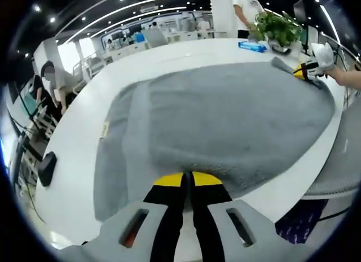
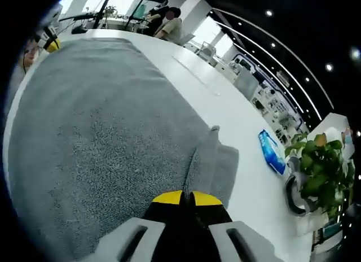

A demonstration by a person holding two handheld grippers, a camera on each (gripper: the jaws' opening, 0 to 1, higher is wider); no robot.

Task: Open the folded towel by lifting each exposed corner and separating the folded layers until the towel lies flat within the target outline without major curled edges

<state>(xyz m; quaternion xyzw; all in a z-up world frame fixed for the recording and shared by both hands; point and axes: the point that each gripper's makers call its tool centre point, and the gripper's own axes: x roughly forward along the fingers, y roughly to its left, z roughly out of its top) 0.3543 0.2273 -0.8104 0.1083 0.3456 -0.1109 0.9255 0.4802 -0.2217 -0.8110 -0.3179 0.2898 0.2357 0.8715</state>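
Your left gripper (image 1: 188,182) has its jaws clamped on the near edge of the grey towel (image 1: 225,121), spread across the white table (image 1: 84,177). Your right gripper (image 2: 188,199) pinches the towel's raised corner fold, a blue packet (image 2: 272,152) lying just beyond.

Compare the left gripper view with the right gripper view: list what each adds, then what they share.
Left gripper view adds: a small tag at the towel's edge, a black object on the table, and the right gripper pinching a far corner.

Right gripper view adds: a raised fold just ahead of its shut jaws.

Shared: grey towel, white table, blue packet, potted plant.
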